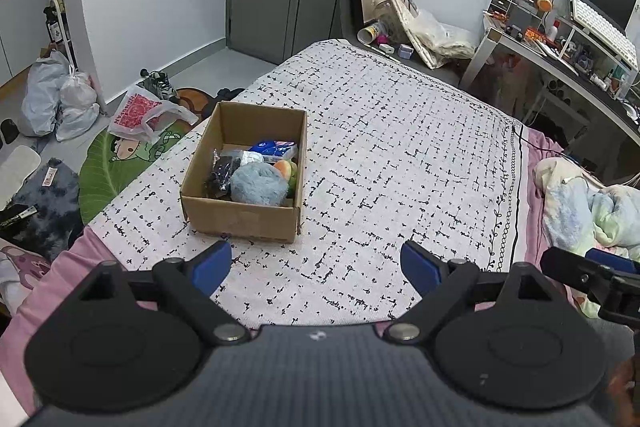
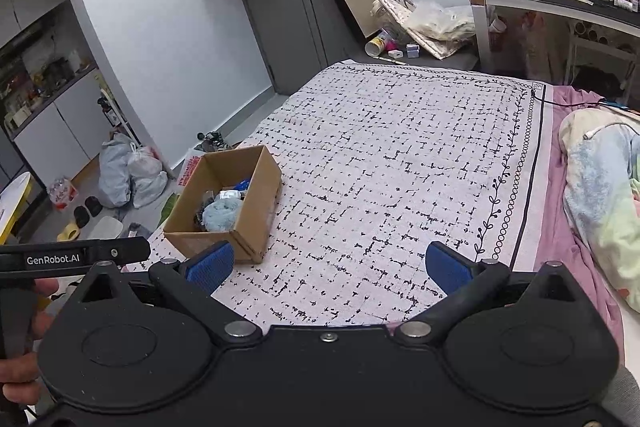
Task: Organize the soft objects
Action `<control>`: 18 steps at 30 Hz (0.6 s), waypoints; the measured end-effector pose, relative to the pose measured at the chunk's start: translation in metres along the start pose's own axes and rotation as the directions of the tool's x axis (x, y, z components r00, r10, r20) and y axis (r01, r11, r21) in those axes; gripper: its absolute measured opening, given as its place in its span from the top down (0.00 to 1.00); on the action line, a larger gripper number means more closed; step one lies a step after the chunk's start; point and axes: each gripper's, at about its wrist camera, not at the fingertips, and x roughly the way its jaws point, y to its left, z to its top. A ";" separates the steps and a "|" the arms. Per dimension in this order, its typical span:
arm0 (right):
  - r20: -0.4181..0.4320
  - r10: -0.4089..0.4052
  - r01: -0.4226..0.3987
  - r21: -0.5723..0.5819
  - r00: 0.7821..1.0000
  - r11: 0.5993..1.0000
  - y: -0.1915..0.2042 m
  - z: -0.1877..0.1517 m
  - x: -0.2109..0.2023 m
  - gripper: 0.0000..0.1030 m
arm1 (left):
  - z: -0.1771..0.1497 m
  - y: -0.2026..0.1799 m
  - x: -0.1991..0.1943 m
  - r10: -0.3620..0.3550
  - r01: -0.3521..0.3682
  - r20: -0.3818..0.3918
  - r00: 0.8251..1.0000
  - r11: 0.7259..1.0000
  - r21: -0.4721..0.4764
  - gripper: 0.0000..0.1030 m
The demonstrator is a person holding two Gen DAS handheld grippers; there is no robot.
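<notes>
A brown cardboard box (image 1: 240, 219) (image 2: 256, 211) stands on the bed's patterned cover (image 1: 400, 155) (image 2: 400, 167). Inside lie a fluffy light-blue soft item (image 1: 258, 183) (image 2: 219, 213), a black bundle (image 1: 221, 173), a blue packet (image 1: 269, 147) and an orange-green plush (image 1: 289, 171). My left gripper (image 1: 316, 265) hovers over the cover just in front of the box, open, nothing between its blue pads. My right gripper (image 2: 328, 267) is open too and holds nothing, with the box to its front left. The right gripper's edge (image 1: 592, 275) shows in the left wrist view.
A crumpled pastel blanket (image 1: 588, 203) (image 2: 600, 195) lies on the pink sheet at the right. Bags (image 1: 60, 103), a pink plastic bag (image 1: 140, 113) and shoes litter the floor left of the bed. A cluttered desk (image 1: 560, 43) stands at the far right. A hand (image 2: 20, 379) holds the left gripper's handle.
</notes>
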 end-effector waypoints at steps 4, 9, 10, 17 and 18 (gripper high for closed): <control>-0.001 -0.003 0.003 -0.001 1.000 1.000 0.000 0.000 0.000 0.00 | 0.000 0.000 0.000 0.001 -0.001 -0.002 1.000 1.000 -0.002 0.12; 0.003 -0.003 0.003 -0.002 1.000 1.000 0.000 0.000 -0.001 0.00 | -0.001 0.000 0.001 0.001 -0.001 -0.003 1.000 1.000 -0.002 0.12; 0.002 -0.004 0.004 -0.001 1.000 1.000 0.000 0.000 -0.001 0.00 | -0.001 -0.001 0.001 0.001 -0.001 -0.003 1.000 1.000 -0.002 0.12; 0.003 -0.006 0.006 -0.003 1.000 1.000 0.001 0.000 -0.002 0.00 | -0.005 0.000 0.003 0.000 0.000 -0.007 1.000 1.000 0.005 0.12; 0.002 -0.006 0.006 -0.004 1.000 1.000 0.001 0.000 -0.002 0.00 | -0.005 0.000 0.003 0.001 -0.001 -0.006 1.000 1.000 0.004 0.12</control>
